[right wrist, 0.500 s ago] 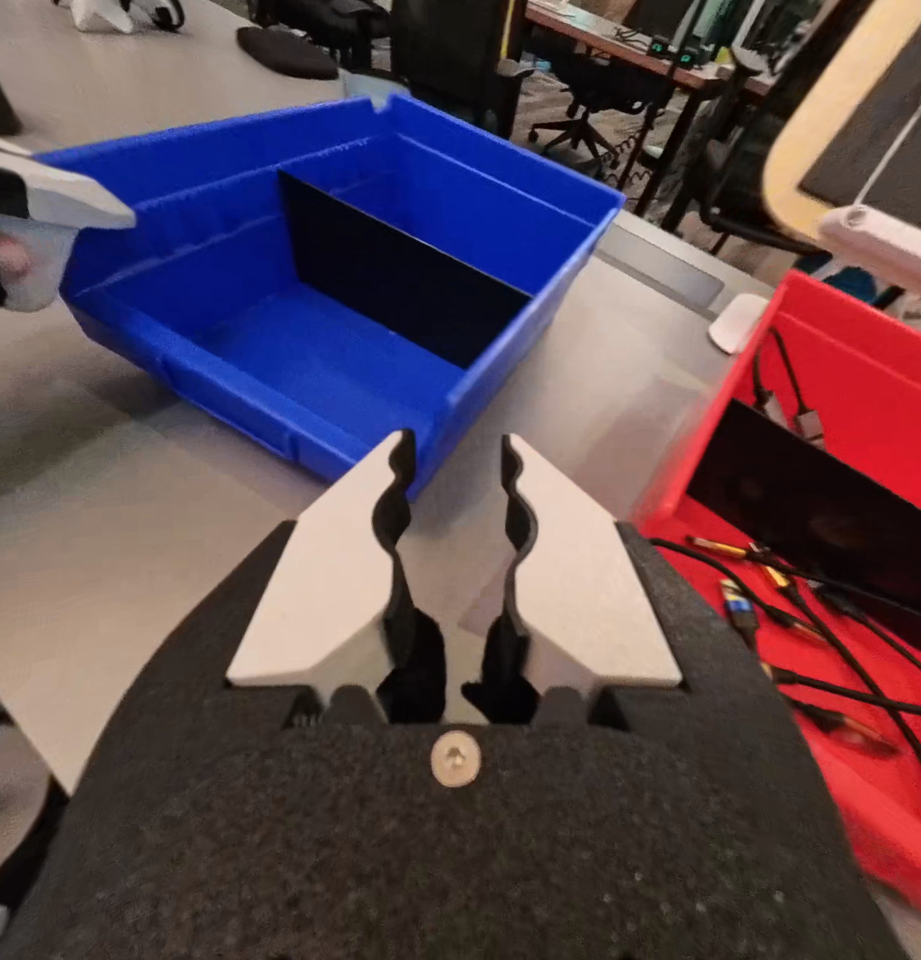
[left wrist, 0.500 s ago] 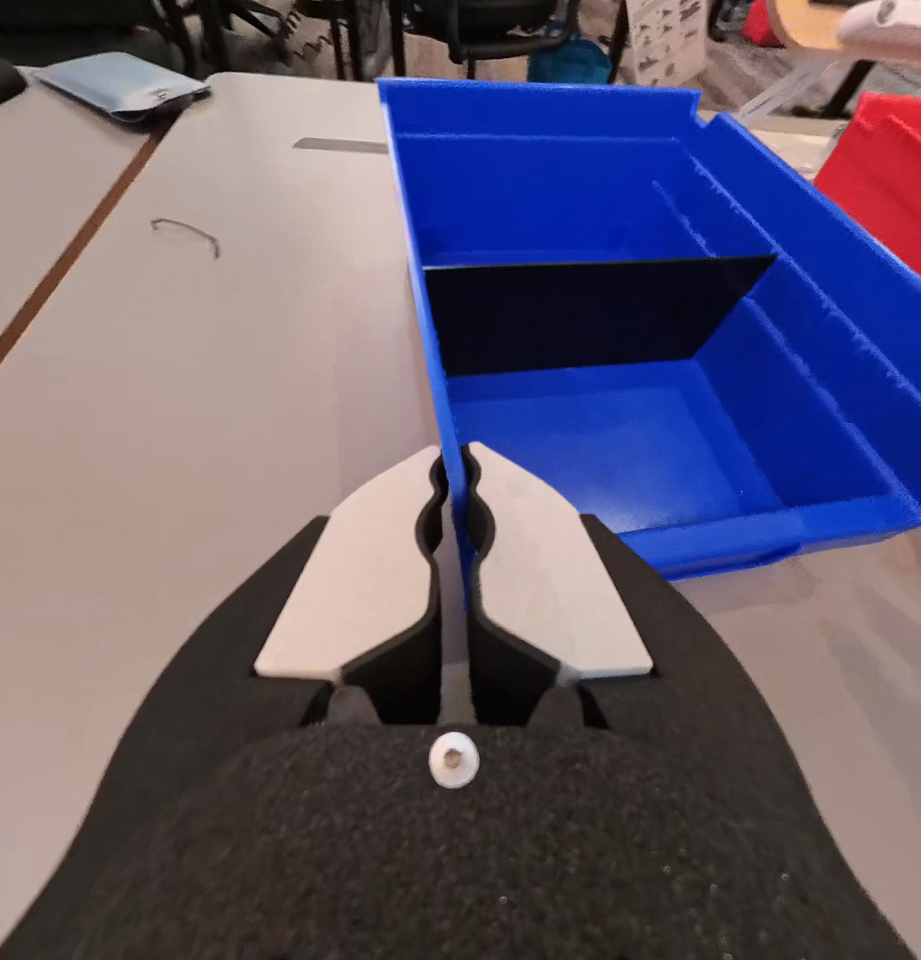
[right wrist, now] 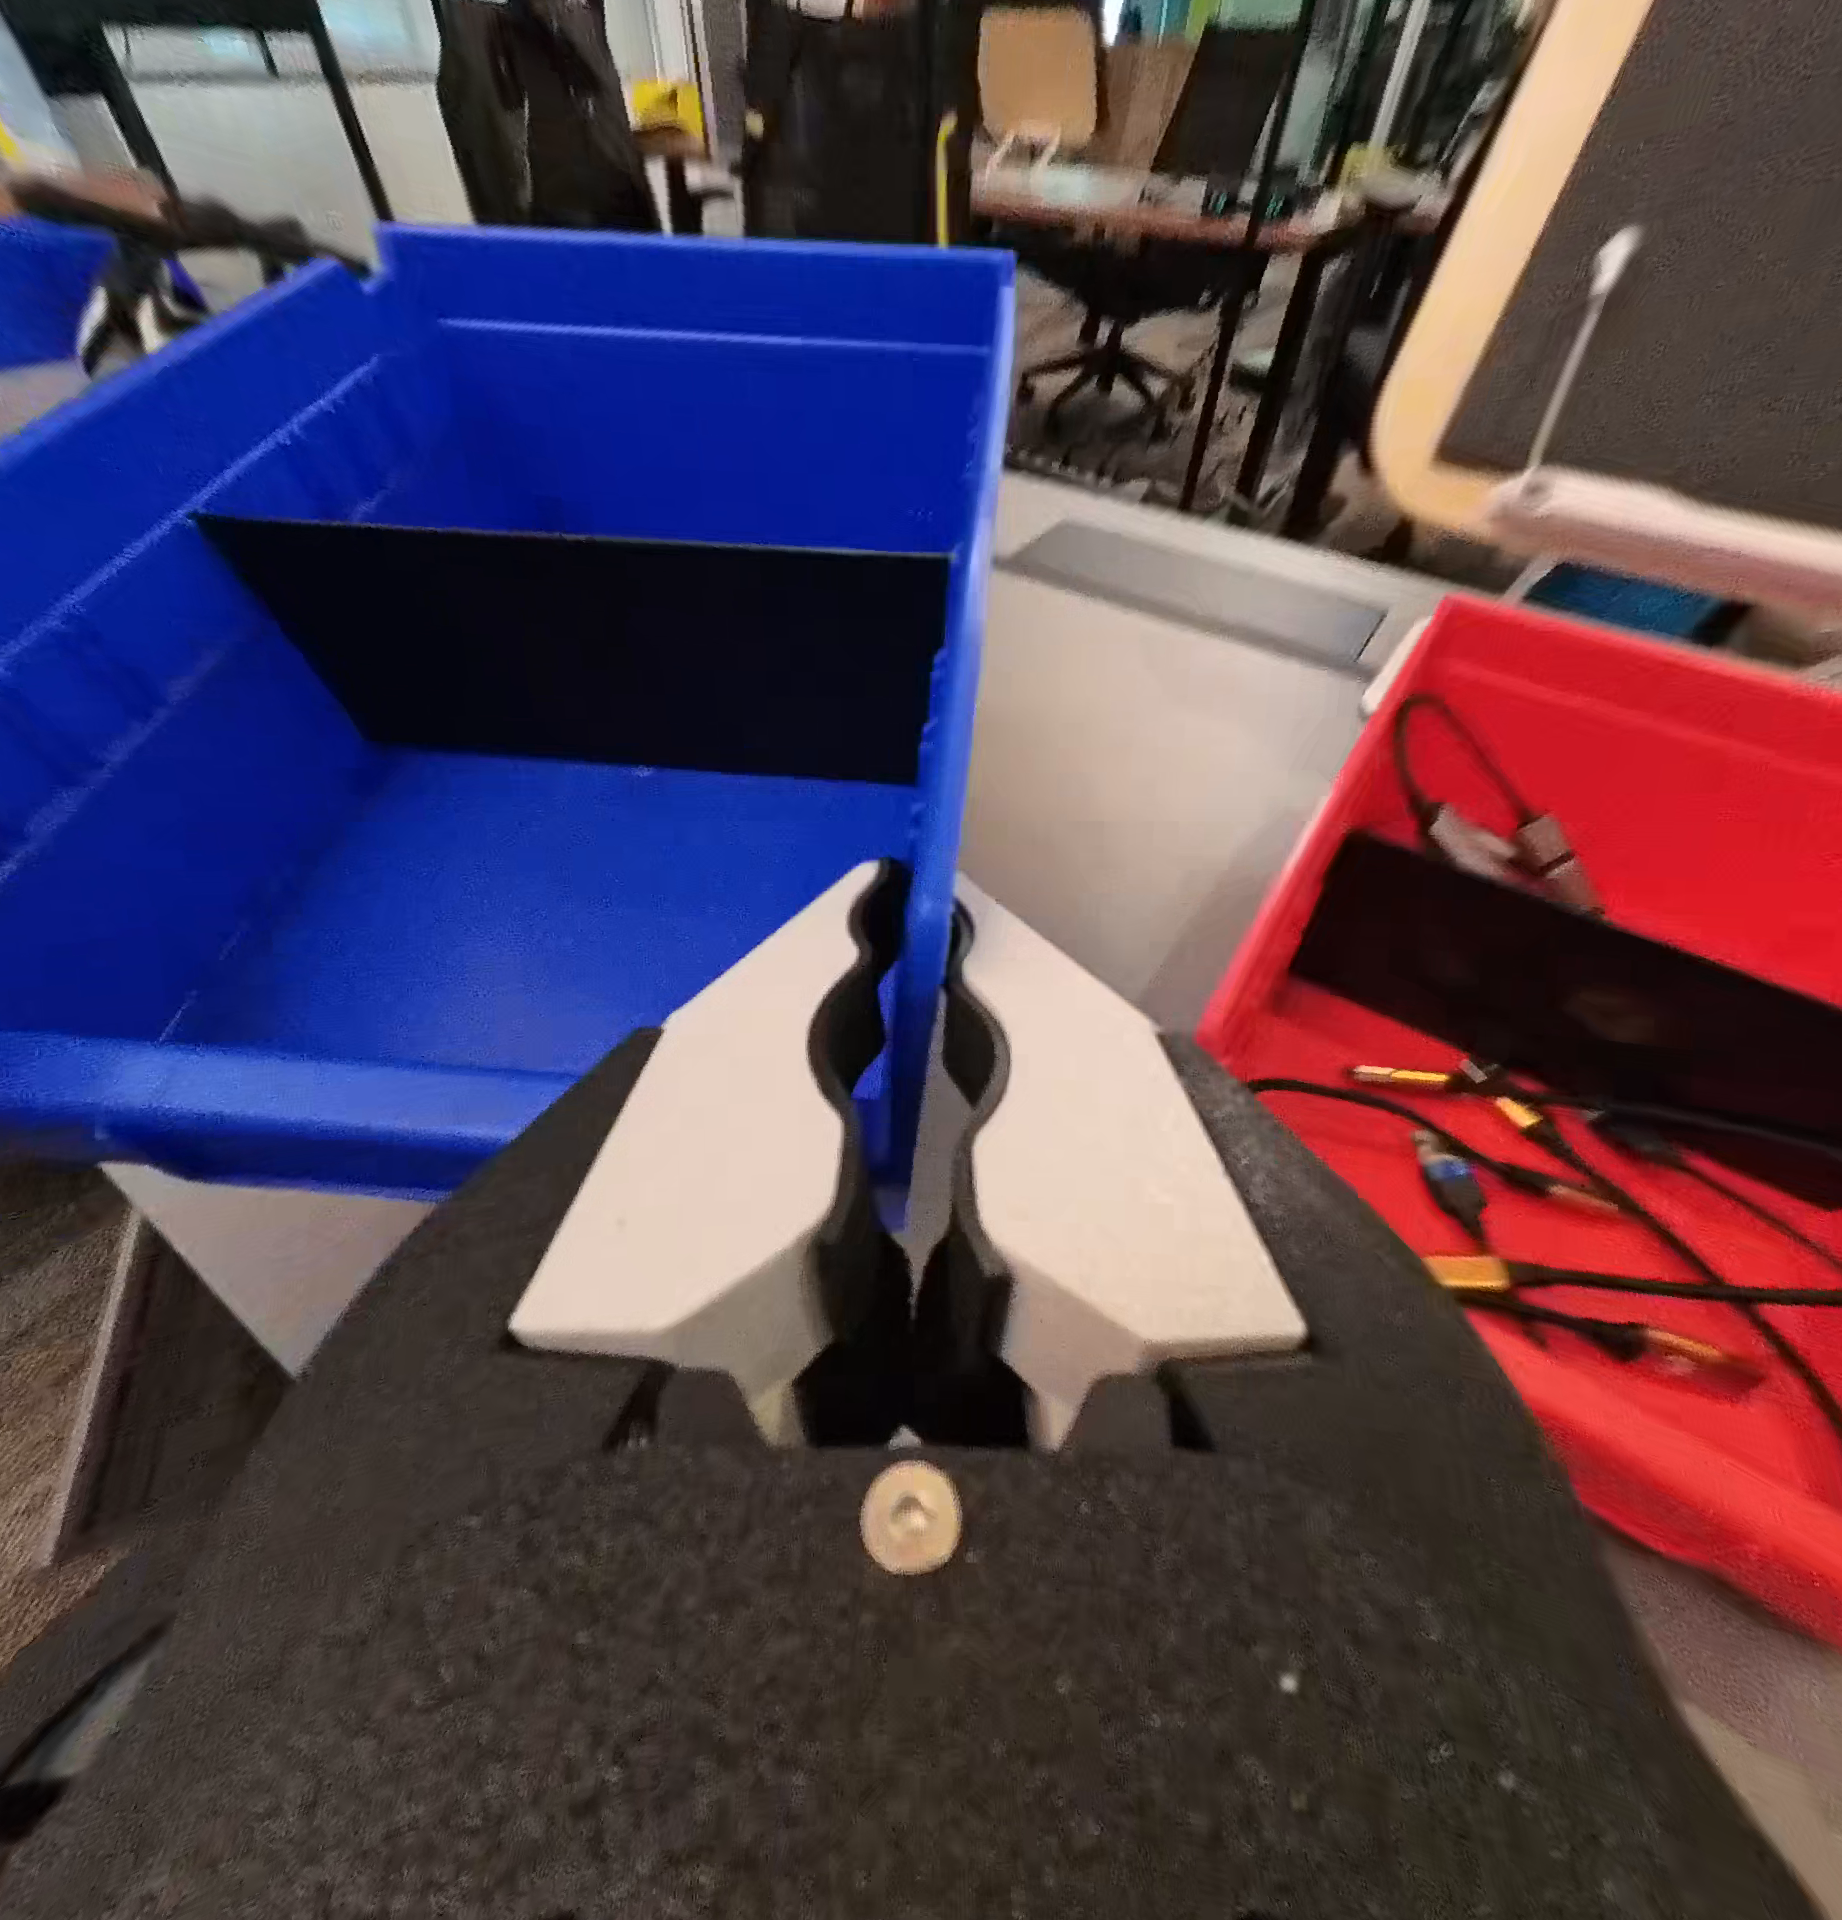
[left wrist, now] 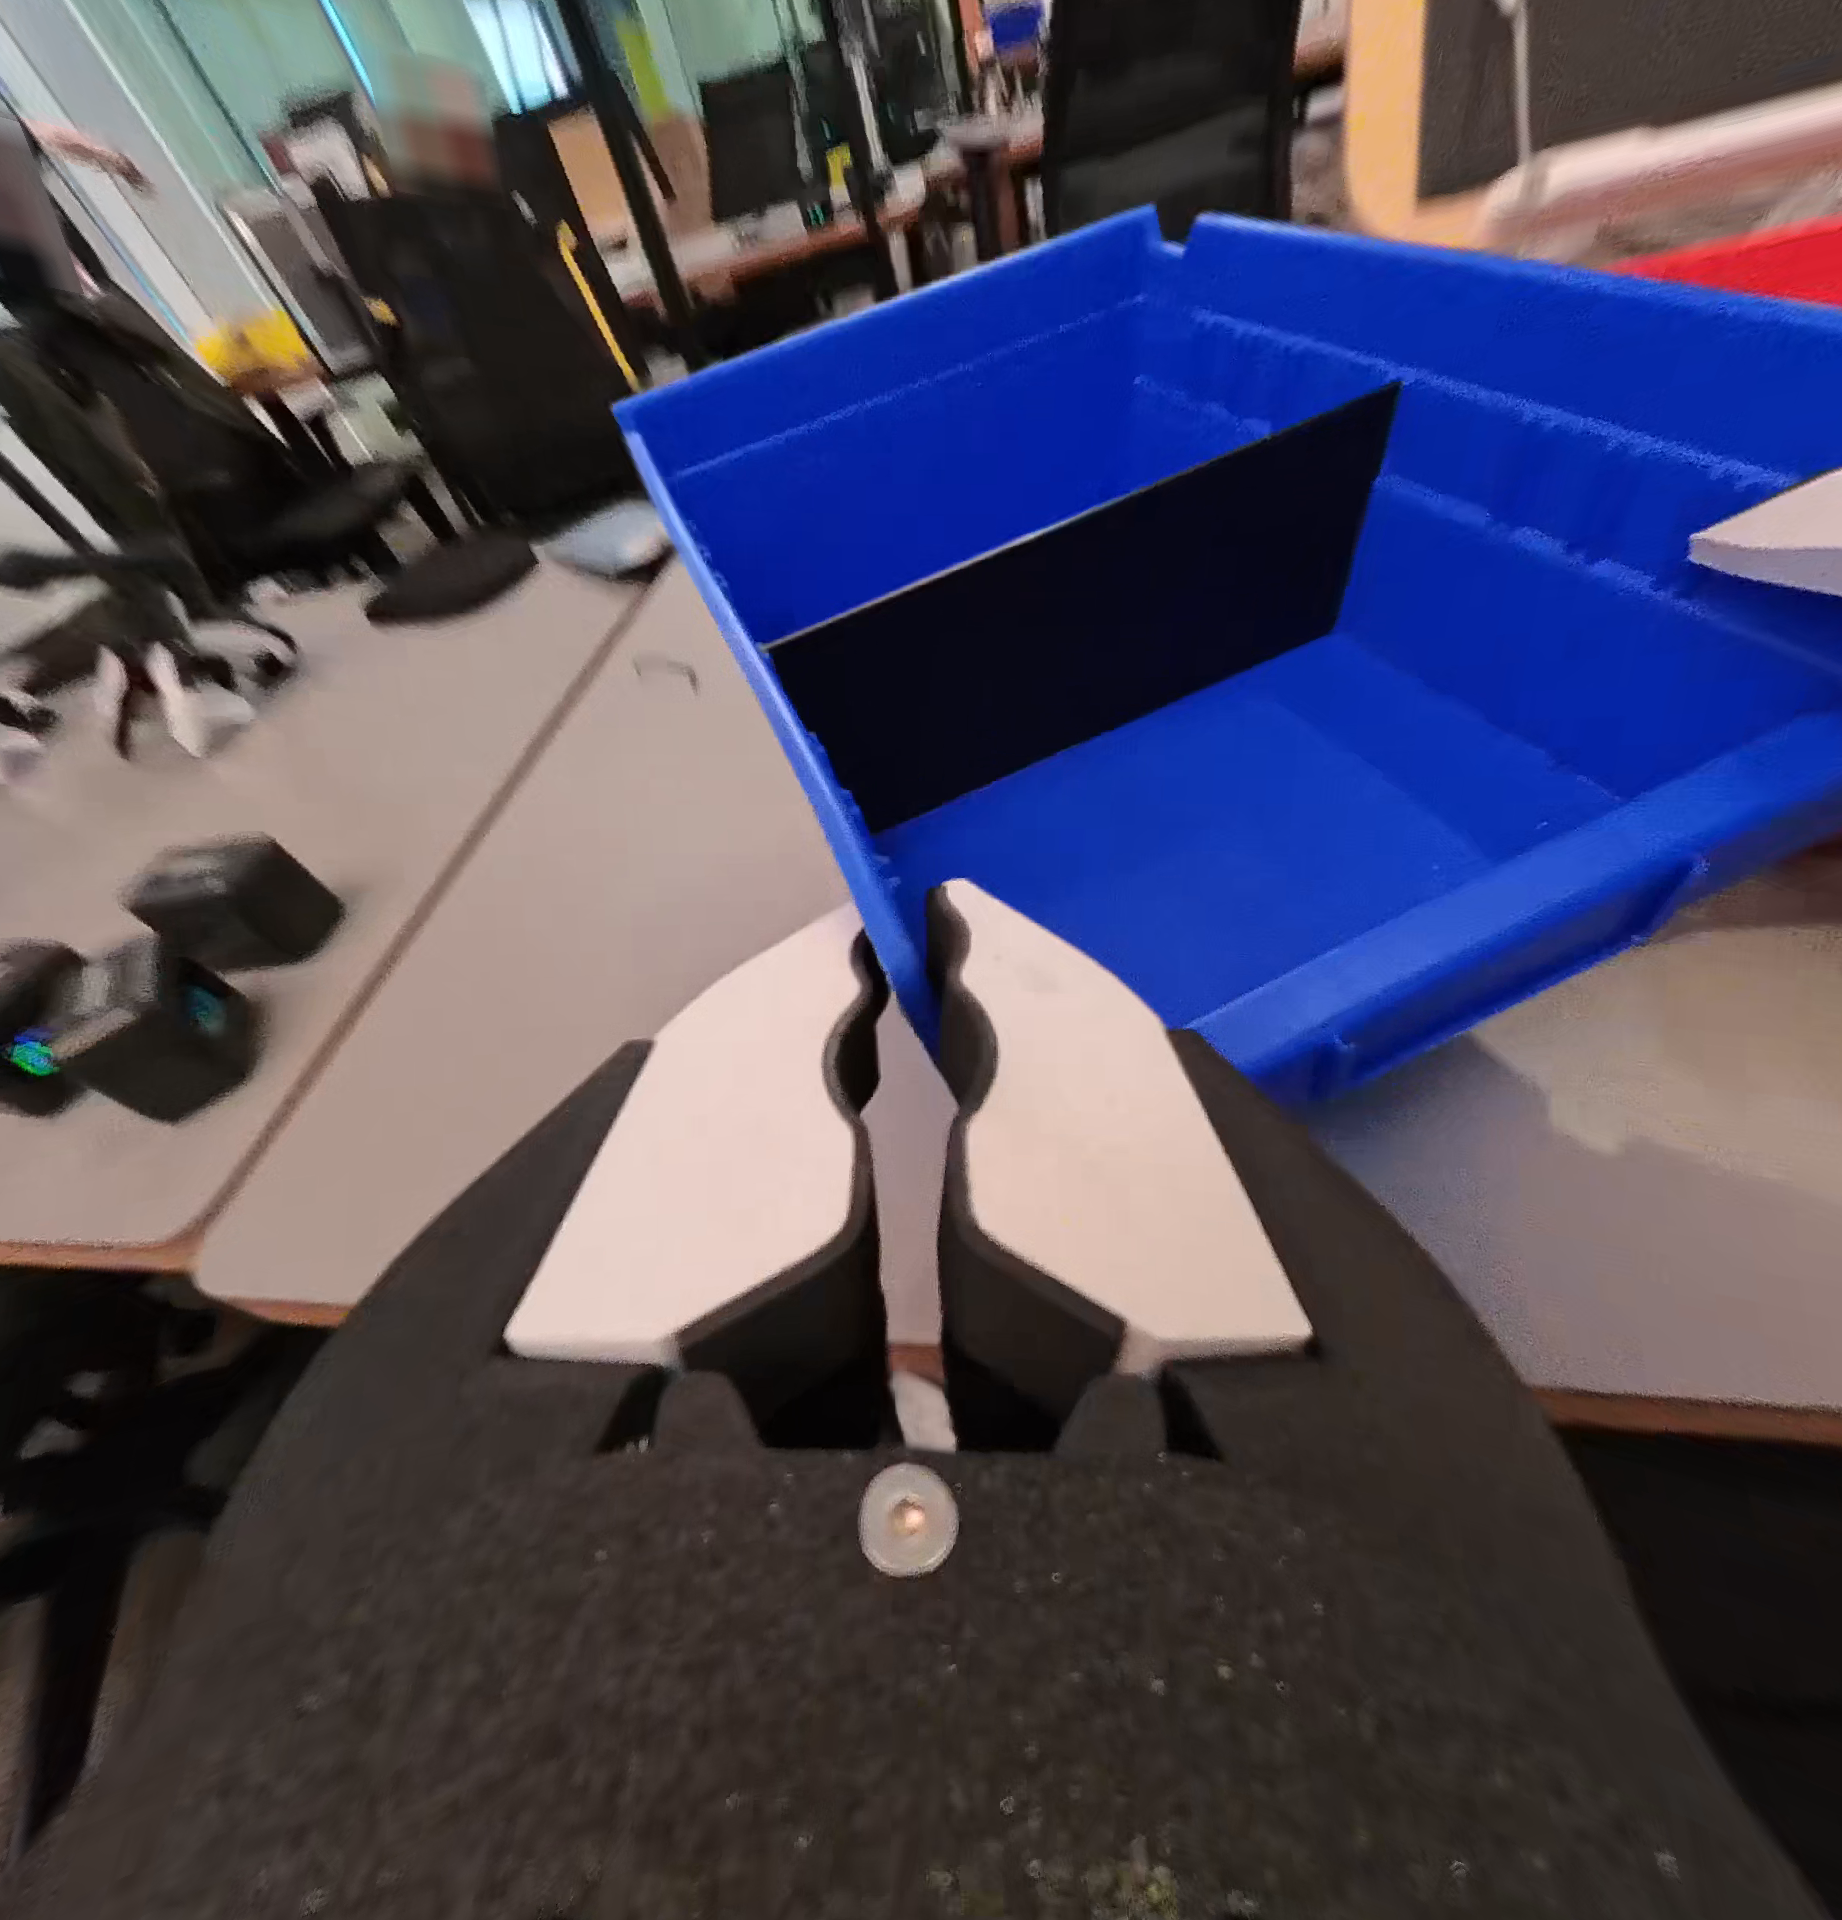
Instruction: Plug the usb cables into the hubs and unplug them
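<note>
Both grippers clamp side walls of the empty blue bin [right wrist: 481,935]: left gripper [left wrist: 901,935] and right gripper [right wrist: 922,904]. The usb cables [right wrist: 1519,1174] lie loose in the red bin [right wrist: 1727,831] nearby; plugging seems not yet begun.

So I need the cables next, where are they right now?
In the right wrist view, the usb cables lie tangled in the red bin, right of the blue bin, before its black divider.
</note>
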Action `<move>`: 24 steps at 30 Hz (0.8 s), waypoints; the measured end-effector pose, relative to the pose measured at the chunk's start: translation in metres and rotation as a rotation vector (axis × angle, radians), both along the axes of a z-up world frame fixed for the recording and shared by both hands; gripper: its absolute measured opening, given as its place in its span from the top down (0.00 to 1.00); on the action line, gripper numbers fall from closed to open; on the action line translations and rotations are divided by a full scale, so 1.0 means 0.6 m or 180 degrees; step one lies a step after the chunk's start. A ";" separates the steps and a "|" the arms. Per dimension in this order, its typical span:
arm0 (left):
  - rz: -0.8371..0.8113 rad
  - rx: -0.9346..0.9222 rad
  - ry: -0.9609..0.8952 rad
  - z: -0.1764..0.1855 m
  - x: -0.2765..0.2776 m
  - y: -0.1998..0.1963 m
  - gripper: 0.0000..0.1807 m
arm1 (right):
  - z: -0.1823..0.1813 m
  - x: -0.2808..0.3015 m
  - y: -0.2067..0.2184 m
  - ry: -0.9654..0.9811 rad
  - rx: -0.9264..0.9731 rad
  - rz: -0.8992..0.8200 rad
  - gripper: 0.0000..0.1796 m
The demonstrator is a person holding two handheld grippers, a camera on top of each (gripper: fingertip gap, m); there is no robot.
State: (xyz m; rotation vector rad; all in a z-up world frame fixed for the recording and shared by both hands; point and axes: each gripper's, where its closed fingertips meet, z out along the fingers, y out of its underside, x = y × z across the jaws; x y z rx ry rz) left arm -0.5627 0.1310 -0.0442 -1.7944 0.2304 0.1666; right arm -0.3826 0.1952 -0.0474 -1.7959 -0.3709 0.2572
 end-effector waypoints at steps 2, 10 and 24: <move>-0.0049 0.0261 0.0038 0.061 0.036 0.002 0.97 | 0.060 0.045 -0.007 0.0053 0.0243 -0.0083 0.98; -0.1158 0.0638 0.0215 0.177 0.440 0.095 0.97 | 0.182 0.480 -0.034 -0.0044 0.0563 -0.1400 0.99; -0.2113 -0.0334 0.0097 -0.100 0.962 0.132 0.95 | -0.115 0.974 -0.041 0.0079 -0.0489 -0.1841 0.98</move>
